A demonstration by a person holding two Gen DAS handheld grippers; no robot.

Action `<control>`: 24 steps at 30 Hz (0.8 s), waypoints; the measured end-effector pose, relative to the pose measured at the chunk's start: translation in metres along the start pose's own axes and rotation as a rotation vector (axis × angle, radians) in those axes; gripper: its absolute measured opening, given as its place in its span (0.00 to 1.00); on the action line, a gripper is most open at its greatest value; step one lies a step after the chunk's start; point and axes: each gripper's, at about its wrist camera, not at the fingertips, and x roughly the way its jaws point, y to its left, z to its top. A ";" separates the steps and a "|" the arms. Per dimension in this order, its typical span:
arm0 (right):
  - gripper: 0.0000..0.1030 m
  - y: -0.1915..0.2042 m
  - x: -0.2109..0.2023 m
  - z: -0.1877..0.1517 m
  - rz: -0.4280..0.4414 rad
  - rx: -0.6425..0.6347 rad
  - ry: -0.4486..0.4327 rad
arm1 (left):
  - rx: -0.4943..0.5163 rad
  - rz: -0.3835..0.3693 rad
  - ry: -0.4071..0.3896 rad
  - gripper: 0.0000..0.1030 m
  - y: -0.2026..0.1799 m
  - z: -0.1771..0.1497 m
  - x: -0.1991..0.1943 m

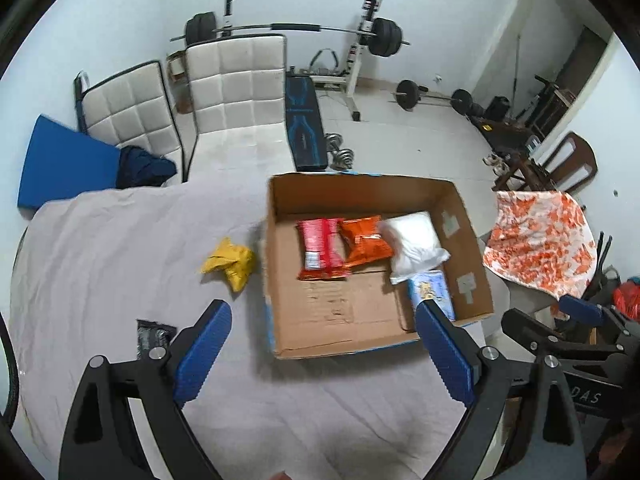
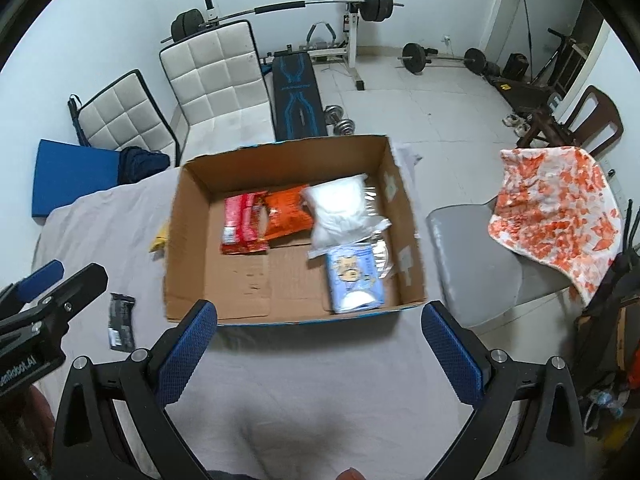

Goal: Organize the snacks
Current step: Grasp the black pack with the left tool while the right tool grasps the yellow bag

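Both grippers hang above a bed draped in a grey sheet (image 1: 120, 248), each released and carrying nothing. The left gripper (image 1: 324, 312) has its blue-padded jaws spread wide over the sheet and the near rim of the cardboard box (image 1: 280, 208); the right gripper (image 2: 320, 312) stands equally wide, its jaws framing the box's near wall, touching neither box nor snacks.

Inside the open box lie four packs toward its far and right side: a red packet (image 2: 240, 224) flat at left, an orange bag (image 2: 288, 212) overlapping its edge, a white pouch (image 2: 340, 208) beside that, and a pale blue packet (image 2: 354, 278) printed with a cartoon figure, nearest the front right corner. The box's left half of bare cardboard floor is exposed.

Two snacks remain on the sheet outside the box: a crumpled yellow bag (image 1: 230, 262) just left of the box wall, and a small dark wrapper (image 2: 121, 322) nearer the grippers. In the right wrist view the box wall hides most of the yellow bag; in the left, a finger partly covers the dark wrapper, its print unreadable.
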 end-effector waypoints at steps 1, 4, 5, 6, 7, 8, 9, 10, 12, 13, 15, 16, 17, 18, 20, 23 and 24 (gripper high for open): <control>1.00 0.007 0.003 0.000 0.009 -0.005 0.007 | -0.013 0.003 0.002 0.92 0.008 0.000 -0.001; 1.00 0.037 0.013 -0.002 0.056 -0.028 0.038 | -0.055 0.020 0.009 0.92 0.038 0.000 -0.001; 1.00 0.051 0.018 -0.004 0.072 -0.043 0.050 | -0.072 0.032 0.012 0.92 0.053 -0.001 -0.002; 1.00 0.062 0.023 -0.005 0.086 -0.052 0.059 | -0.081 0.043 0.013 0.92 0.064 -0.001 -0.002; 1.00 0.076 0.029 -0.006 0.107 -0.063 0.073 | -0.099 0.069 0.016 0.92 0.082 -0.002 -0.003; 1.00 0.091 0.034 -0.008 0.126 -0.076 0.085 | -0.109 0.080 0.019 0.92 0.094 -0.004 -0.002; 1.00 0.107 0.040 -0.009 0.144 -0.091 0.097 | -0.126 0.098 0.026 0.92 0.114 -0.006 -0.002; 1.00 0.123 0.047 -0.011 0.162 -0.104 0.109 | -0.137 0.112 0.033 0.92 0.127 -0.008 -0.001; 1.00 0.154 0.063 -0.014 0.195 -0.122 0.140 | -0.163 0.143 0.054 0.91 0.157 -0.013 0.002; 1.00 0.171 0.073 -0.015 0.211 -0.131 0.164 | -0.177 0.155 0.071 0.91 0.174 -0.017 0.006; 1.00 0.205 0.097 -0.010 0.246 -0.156 0.216 | -0.204 0.189 0.097 0.91 0.201 -0.025 0.016; 1.00 0.218 0.107 -0.008 0.243 -0.172 0.234 | -0.215 0.202 0.115 0.91 0.216 -0.031 0.023; 1.00 0.233 0.120 -0.003 0.234 -0.197 0.254 | -0.226 0.213 0.142 0.91 0.229 -0.037 0.032; 1.00 0.248 0.134 0.001 0.227 -0.237 0.282 | -0.236 0.224 0.170 0.91 0.239 -0.043 0.043; 1.00 0.268 0.158 0.009 0.204 -0.299 0.324 | -0.252 0.238 0.220 0.91 0.253 -0.056 0.066; 1.00 0.300 0.195 0.021 0.105 -0.450 0.369 | -0.286 0.222 0.309 0.91 0.271 -0.076 0.105; 1.00 0.308 0.207 0.024 0.069 -0.490 0.383 | -0.294 0.215 0.336 0.91 0.273 -0.081 0.116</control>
